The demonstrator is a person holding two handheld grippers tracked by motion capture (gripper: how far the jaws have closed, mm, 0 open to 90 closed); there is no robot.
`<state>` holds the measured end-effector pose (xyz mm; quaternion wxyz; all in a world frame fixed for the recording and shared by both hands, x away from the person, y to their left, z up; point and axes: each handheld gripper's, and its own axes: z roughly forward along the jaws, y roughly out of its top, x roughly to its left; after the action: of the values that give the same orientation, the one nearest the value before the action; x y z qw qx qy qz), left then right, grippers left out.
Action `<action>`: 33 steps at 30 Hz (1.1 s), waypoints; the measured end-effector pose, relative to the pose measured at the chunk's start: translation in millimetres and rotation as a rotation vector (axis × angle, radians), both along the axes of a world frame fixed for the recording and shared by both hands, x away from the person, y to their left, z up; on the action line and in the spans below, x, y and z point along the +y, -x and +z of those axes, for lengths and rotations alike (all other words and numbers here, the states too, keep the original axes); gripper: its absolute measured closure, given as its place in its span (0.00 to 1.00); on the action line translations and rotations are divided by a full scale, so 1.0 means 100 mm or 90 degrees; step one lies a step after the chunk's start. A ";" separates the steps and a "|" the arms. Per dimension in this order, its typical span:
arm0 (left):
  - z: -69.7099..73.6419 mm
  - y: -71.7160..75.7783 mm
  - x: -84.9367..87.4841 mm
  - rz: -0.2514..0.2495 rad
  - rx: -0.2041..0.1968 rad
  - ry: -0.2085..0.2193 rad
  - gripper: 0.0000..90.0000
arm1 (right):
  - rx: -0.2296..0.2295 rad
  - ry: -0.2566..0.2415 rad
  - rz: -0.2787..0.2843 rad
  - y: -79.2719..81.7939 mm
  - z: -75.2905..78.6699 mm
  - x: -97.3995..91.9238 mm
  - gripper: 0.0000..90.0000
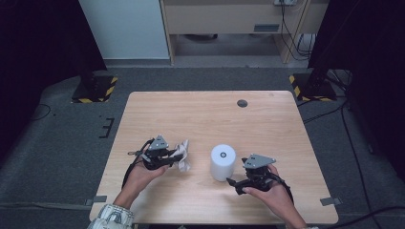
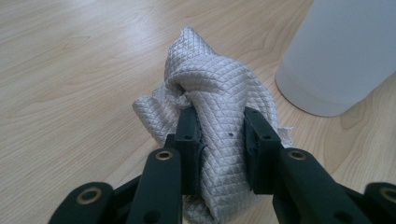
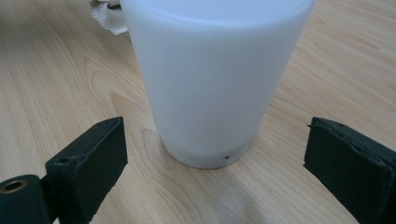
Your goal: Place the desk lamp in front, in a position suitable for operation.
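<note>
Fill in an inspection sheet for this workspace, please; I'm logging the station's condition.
Surface: wooden table, bare apart from a small dark round spot near its far edge.
Job's things: white cylinder standing upright; grey quilted cloth bunched beside it, apart from it.
Clutter: nothing seen.
Grippers: left gripper shut on the cloth; right gripper open, jaws either side of the cylinder's base, not touching.
Cables: black cables trail from each gripper; more lie on the floor at right.
Surroundings: grey carpet, two dark stands with yellow-black striped bases, wooden furniture behind.
</note>
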<state>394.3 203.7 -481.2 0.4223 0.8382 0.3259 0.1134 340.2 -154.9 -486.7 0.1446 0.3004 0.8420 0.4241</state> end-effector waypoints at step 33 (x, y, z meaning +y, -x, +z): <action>0.54 0.00 -0.38 -0.102 -0.033 0.037 0.78 | -0.039 -0.022 0.037 -0.19 0.26 0.09 0.04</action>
<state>393.9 165.3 -427.7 0.4623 0.8459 0.2497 0.0914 358.8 -145.5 -461.0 0.1524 0.2651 0.8384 0.4512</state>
